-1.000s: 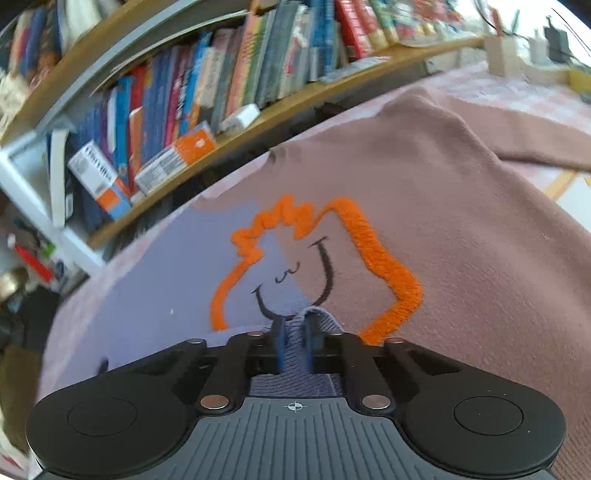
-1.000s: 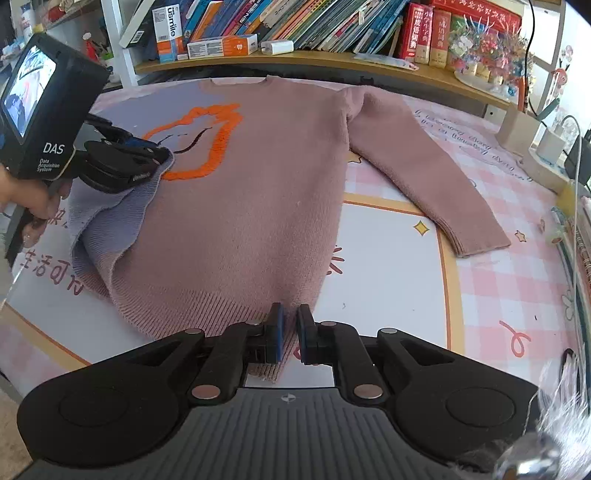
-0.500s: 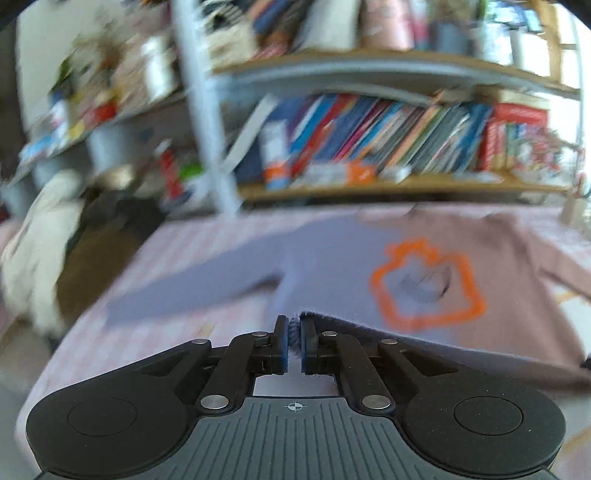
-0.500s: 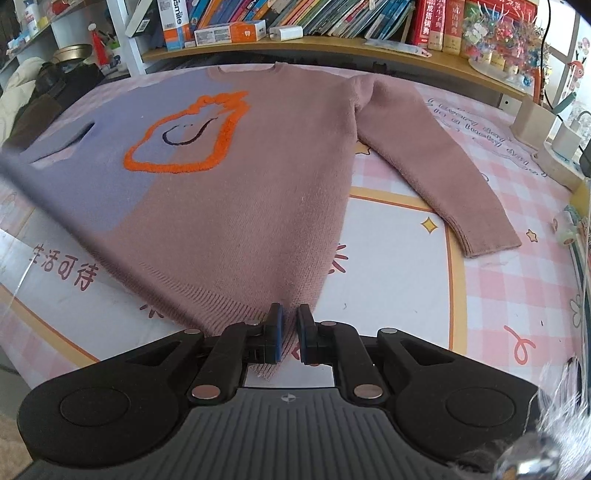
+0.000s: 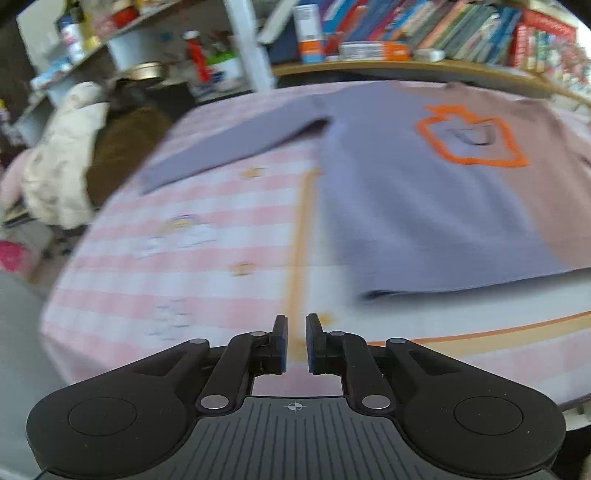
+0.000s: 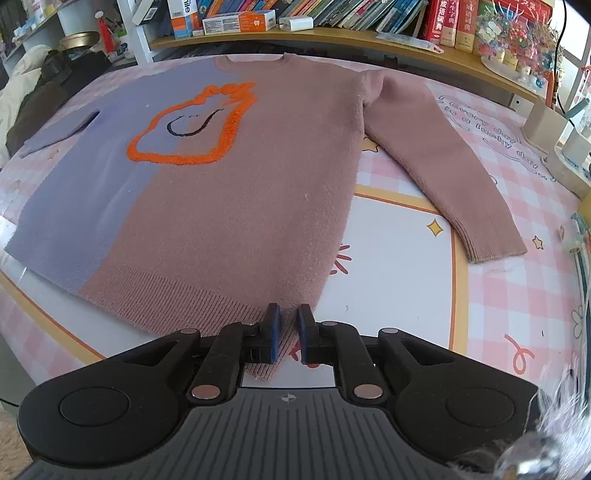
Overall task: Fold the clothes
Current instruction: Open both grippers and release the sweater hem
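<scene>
A sweater [image 6: 236, 192], half lavender and half dusty pink with an orange outlined face, lies spread flat on the table, both sleeves out. In the left wrist view the sweater [image 5: 424, 206] is blurred, its lavender hem corner ahead and to the right of my left gripper [image 5: 296, 320], which stands slightly open and empty above the tablecloth. My right gripper [image 6: 287, 312] is at the sweater's lower right hem corner, jaws slightly apart with the ribbed hem lying under and between them.
The table [image 6: 406, 266] carries a pink checked cloth with a white, orange-bordered centre. A bookshelf [image 6: 332, 22] runs along the far edge. Clothes are piled [image 5: 62, 162] left of the table. Small containers [image 6: 546, 122] stand at the right edge.
My left gripper carried the lavender hem corner out to the left, unfolding the sweater flat, then let it go and drew back. My right gripper's jaws have parted slightly at the hem corner.
</scene>
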